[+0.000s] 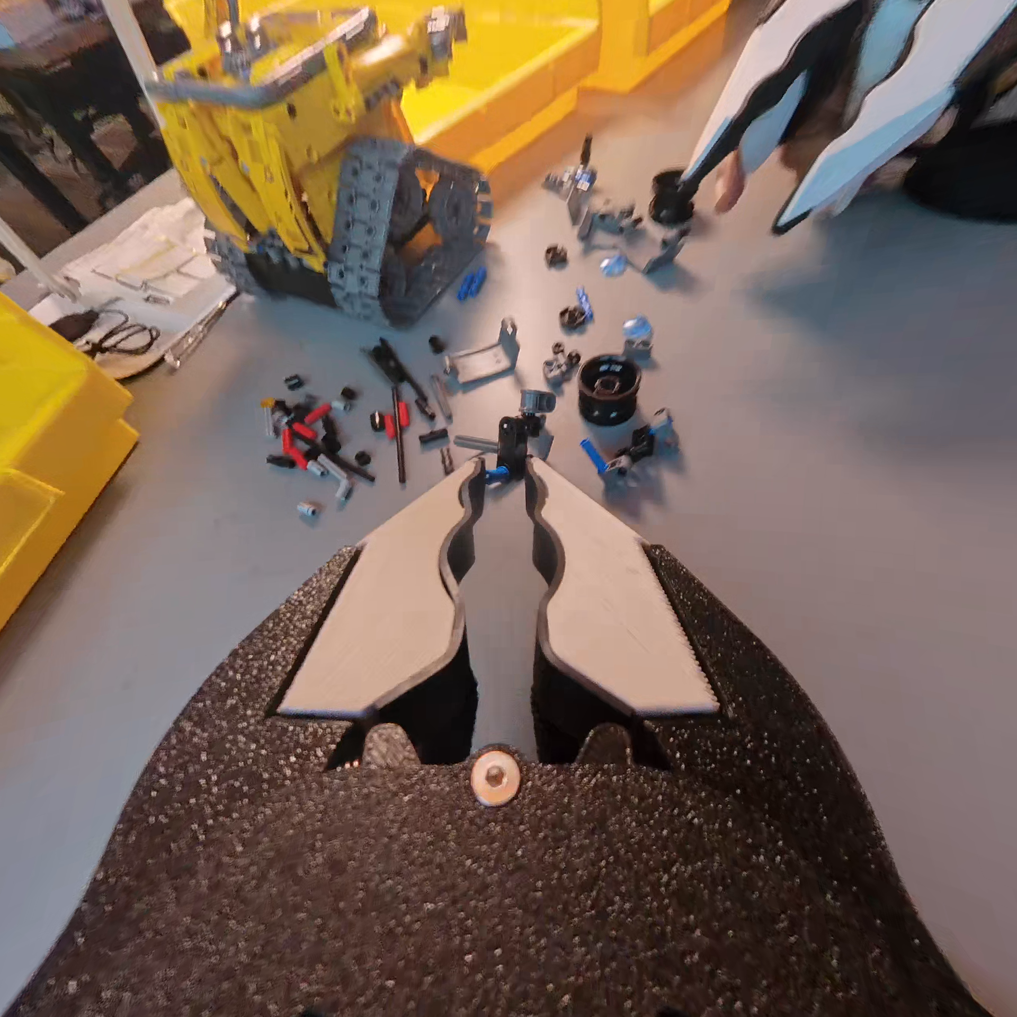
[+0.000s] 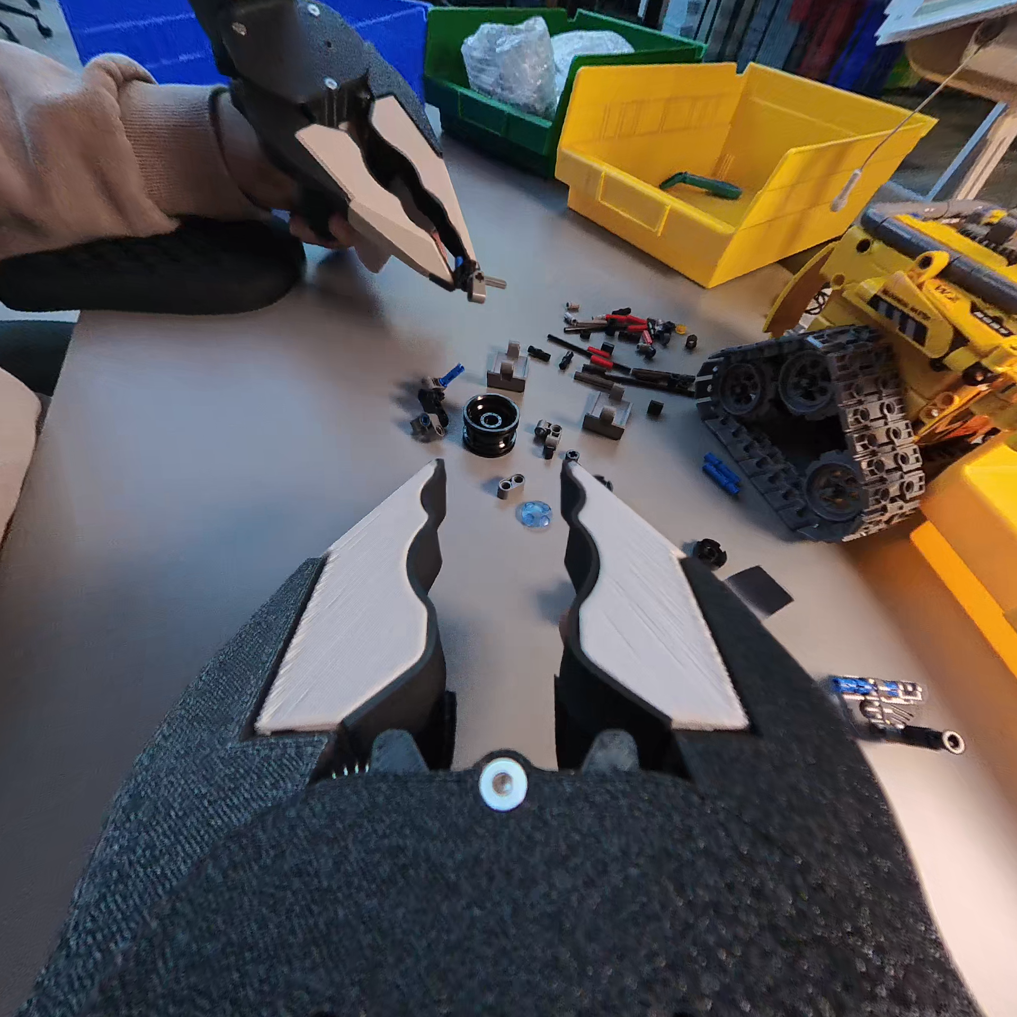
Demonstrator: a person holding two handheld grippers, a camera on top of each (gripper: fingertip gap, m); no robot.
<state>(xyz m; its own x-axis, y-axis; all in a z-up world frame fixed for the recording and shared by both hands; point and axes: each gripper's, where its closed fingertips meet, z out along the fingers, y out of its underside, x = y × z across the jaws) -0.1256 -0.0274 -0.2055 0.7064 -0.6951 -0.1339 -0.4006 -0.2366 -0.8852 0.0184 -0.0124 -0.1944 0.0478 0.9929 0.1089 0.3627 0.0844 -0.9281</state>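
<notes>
a: what's the left gripper (image 1: 503,468) got?

b: a small black and grey brick piece (image 1: 517,435) with a blue pin at its foot. the jaws are pinched on it right at the tips, so most of it sticks out ahead, probably to leave its ends free. in the right wrist view the same gripper (image 2: 468,275) hangs above the table (image 2: 220,440), the piece clear of the surface.

a: and the right gripper (image 2: 503,468)?

b: jaws apart, nothing between them. it sits low over the table, and a small grey connector (image 2: 510,485) and a clear blue disc (image 2: 534,515) lie in the gap between its fingers, not touched as far as i can tell. just past its tips is a black wheel (image 2: 490,425).

a: the rest?

b: loose parts are spread ahead of both tools: a red and black heap (image 2: 622,324) farther out, two grey brackets (image 2: 605,415) between. spread flat like that, each can be picked singly. a yellow tracked model (image 2: 858,418) stands ahead and to the right of the right gripper, with a yellow bin (image 2: 715,165) beyond it. a sleeve (image 2: 82,148) shows behind the left gripper.
</notes>
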